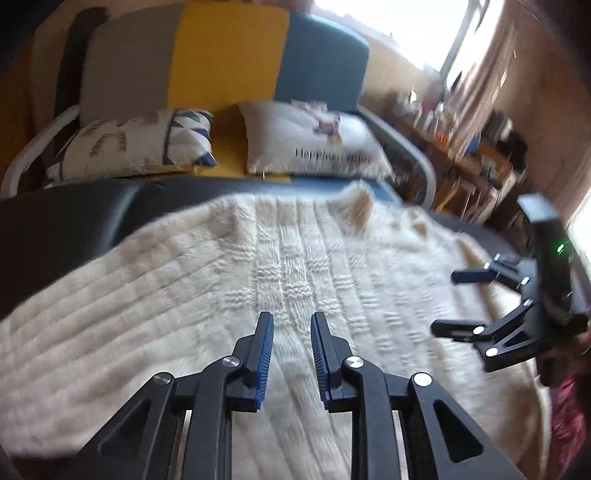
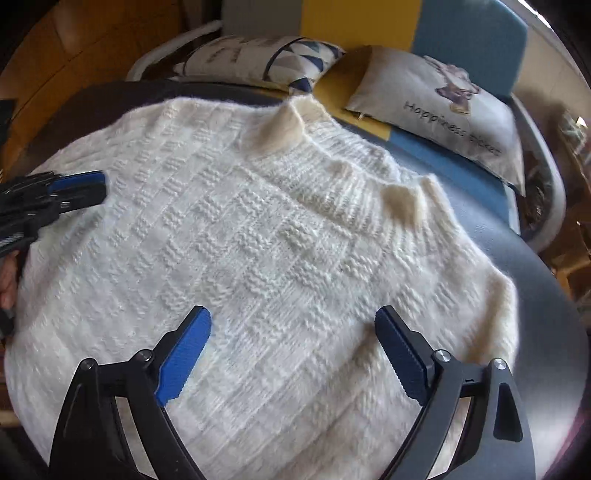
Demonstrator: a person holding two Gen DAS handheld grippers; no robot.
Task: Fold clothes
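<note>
Lying flat on dark table (image 2: 546, 295): cream knitted sweater (image 2: 258, 240), soft, floppy, light, stretchy. Left gripper (image 1: 291, 332) narrow, empty. Right gripper (image 2: 293, 332) wide, empty, above sweater. Best hold: shoulder or hem edge.

Daylight blazes through the far-right window (image 1: 399, 33), blown out; shelves (image 1: 461, 147) smear with blur, edges bend and darken.
</note>
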